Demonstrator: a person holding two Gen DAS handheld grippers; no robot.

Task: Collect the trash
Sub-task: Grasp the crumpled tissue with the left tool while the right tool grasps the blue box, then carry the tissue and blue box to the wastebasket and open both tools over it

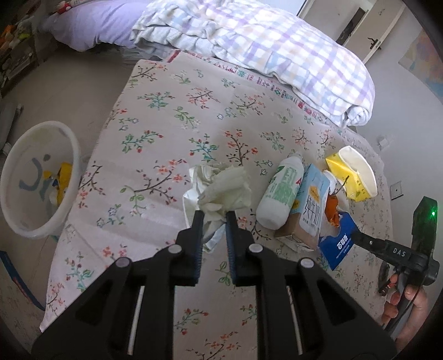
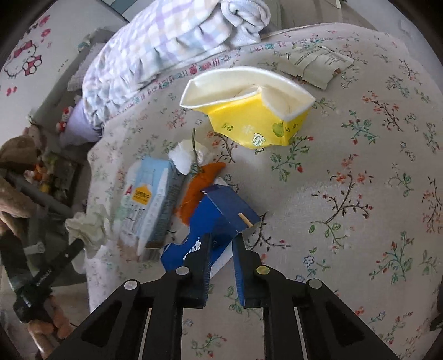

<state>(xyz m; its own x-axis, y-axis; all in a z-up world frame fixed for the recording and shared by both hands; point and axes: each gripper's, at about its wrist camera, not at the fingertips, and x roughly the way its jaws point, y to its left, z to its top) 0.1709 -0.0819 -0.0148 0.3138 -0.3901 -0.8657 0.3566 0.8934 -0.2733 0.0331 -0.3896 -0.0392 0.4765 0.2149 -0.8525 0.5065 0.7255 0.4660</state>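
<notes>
Bedroom; bed covered with a floral sheet [image 1: 166,116], a rolled plaid quilt [image 1: 277,47] along its far side, a lilac pillow [image 1: 91,25] past that; pale floor to the left of the bed with a white bin [image 1: 27,221] standing on it, yellow and blue scraps already inside.

Trash sits in a loose cluster on the sheet; crumpled tissue wad [image 1: 221,188] nearest the bin side; a white plastic bottle [image 1: 279,193] with green label lying beside it; a light-blue milk carton [image 1: 310,205] touching the bottle; a piece of orange peel [image 1: 332,207] and a small white tissue ball [image 2: 182,156] between carton and blue box; a flattened yellow paper cup [image 2: 249,110] further out; a pale foil sachet [image 2: 313,63] well apart, near the quilt.

Left gripper [image 1: 213,218] pinches the lower edge of the tissue wad; jaws drawn close together on it, tissue bunched between the pads and hanging a little below them.

Right gripper [image 2: 221,241] pinches the blue cardboard box [image 2: 218,218]; fingers pressed onto one folded wall of the box, box crumpled and tilted; a wooden stick [image 2: 245,218] pokes out of its top flap.

In the left view the right gripper shows from the side at the blue box, a hand [image 1: 404,304] on its handle; in the right view the left gripper reaches the tissue wad at the bed edge.
</notes>
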